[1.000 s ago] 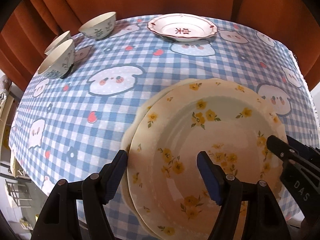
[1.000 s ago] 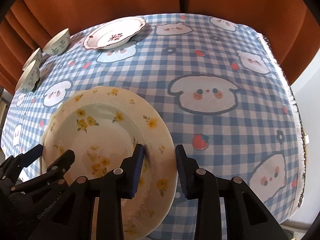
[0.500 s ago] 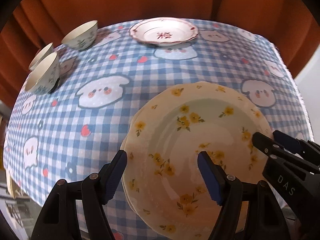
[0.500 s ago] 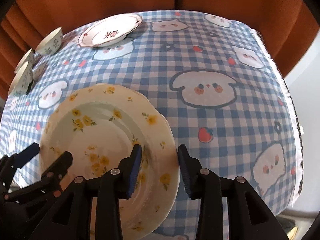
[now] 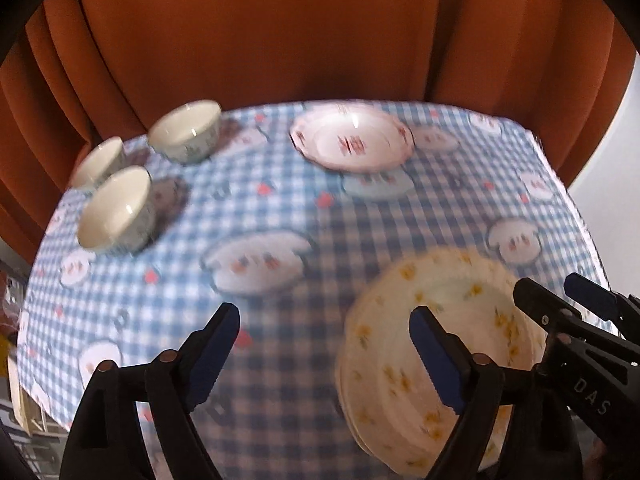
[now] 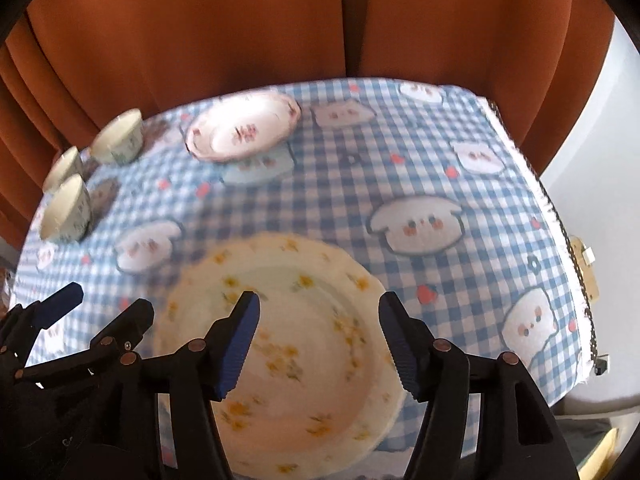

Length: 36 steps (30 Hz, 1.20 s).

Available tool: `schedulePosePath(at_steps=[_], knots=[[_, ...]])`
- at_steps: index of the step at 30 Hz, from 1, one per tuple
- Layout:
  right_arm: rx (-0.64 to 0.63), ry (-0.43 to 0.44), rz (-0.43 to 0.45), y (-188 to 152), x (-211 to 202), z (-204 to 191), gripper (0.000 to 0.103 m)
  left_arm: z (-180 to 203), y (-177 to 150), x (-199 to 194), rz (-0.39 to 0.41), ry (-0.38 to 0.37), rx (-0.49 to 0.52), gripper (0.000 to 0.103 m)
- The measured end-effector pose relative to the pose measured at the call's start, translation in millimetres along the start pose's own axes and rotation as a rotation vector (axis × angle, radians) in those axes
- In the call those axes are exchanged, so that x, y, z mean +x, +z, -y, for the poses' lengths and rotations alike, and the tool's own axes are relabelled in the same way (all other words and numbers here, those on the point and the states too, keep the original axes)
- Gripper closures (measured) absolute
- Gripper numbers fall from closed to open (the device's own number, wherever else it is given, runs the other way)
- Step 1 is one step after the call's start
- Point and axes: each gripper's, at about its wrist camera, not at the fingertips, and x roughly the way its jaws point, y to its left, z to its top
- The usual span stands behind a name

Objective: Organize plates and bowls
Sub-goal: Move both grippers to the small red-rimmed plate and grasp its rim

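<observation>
A: Plates first: yellow stack sits at the table's near edge, right of middle, rim just about at the cloth's front hem. Looks like two nested, top one seated flat.

B: So which step?

A: My read: stacking's done there, both tools are clear of it. Right gripper hangs above the stack w/ jaws wide apart, nothing in them. Left gripper is over bare cloth just left of the stack, jaws also spread, empty.

B: Next?

A: Prob the red plate at the far edge, mid-table. It lies alone, flat, low rim, so a jaw has to get under or pinch the lip. Then carry it to the stack.

B: Room?

A: Plenty. Centre of the table is bare between stack and red plate, straight lane. Curtain hangs right behind the far edge, so little overshoot there.

B: Bowls?

A: Three bowls at the far-left corner, close together, the back one near the edge; can't tell if they touch. Tight for open jaws btwn them. Frames are blurred, fyi.

B: Risk?

A: Stack's so near the front edge; a nudge could tip it off.
</observation>
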Motion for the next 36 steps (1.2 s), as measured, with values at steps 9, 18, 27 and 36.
schedulePosePath(at_steps=[9, 18, 27, 36], knots=[[0.018, 0.003, 0.097, 47, -8, -30, 0.034, -31, 52, 2, 0.076, 0.015, -0.034, 0.009], [0.028, 0.028, 0.108, 95, 23, -35, 0.027, -45, 98, 34, 0.072, 0.034, -0.057, 0.007], [0.056, 0.063, 0.121, 142, 70, -35, 0.027, -38, 139, 92, 0.093, 0.073, -0.044, 0.009], [0.068, 0.058, 0.126, 183, 135, -34, 0.027, -35, 167, 156, 0.052, 0.06, -0.058, 0.017]])
